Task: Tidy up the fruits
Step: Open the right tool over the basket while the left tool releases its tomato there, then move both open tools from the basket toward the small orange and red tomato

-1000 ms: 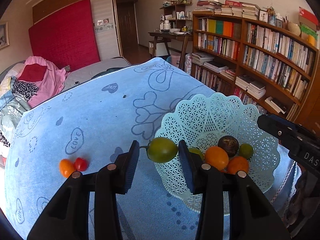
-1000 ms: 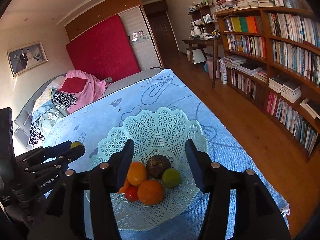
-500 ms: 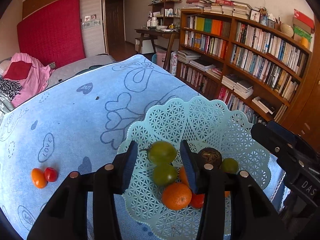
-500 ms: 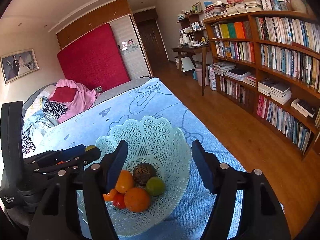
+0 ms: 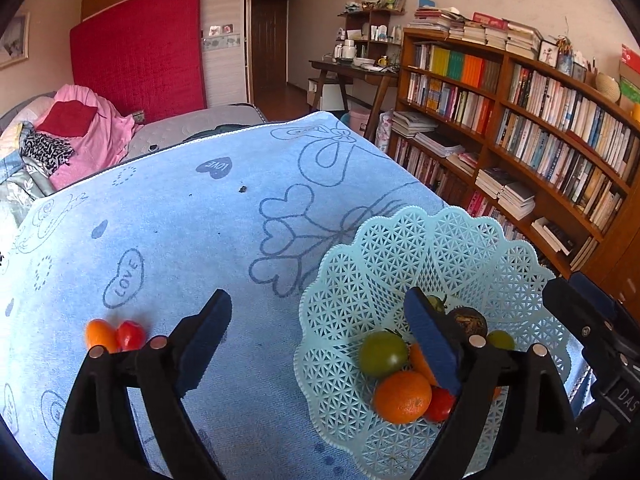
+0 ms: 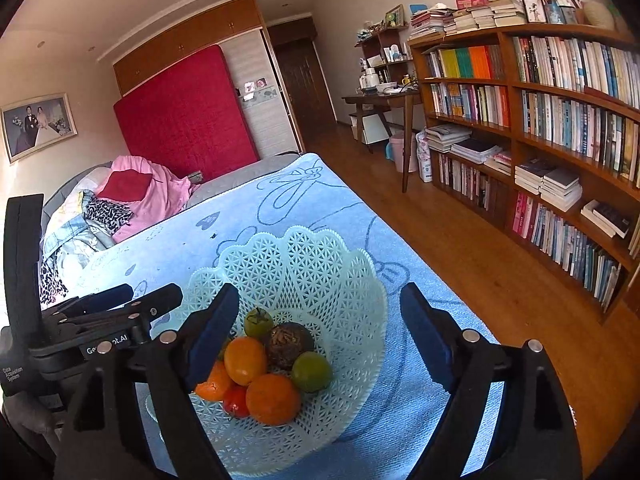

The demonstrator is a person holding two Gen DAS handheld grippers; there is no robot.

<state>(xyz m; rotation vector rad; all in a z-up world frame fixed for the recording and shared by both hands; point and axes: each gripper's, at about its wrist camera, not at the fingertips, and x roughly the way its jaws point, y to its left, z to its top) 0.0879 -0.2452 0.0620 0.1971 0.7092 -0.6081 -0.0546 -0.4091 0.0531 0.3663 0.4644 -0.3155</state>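
My left tongs [image 5: 320, 336] are opening empty over the basket [image 5: 400, 248], right tongs [image 6: 316, 332] opening too; I'd lift clear before fetching the two fruits [image 5: 116, 334] on the counter [image 5: 180, 220]

bookcase [image 6: 560, 128]: right wall | desk [image 6: 384, 100]: beyond bookcase | red panel [image 6: 184, 116]: far left of bookcase | framed photo [image 6: 38, 126]: left of panel

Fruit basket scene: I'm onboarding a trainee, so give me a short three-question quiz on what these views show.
1. True or false: the left gripper holds a green tomato.
2. Which fruits lie on the blue cloth outside the basket?
A. an orange one and a red one
B. two green ones
C. none
3. Fill in: the right gripper hovers over the ____.

Key: 1 false, its jaws are opening with nothing gripped; 2 A; 3 basket.
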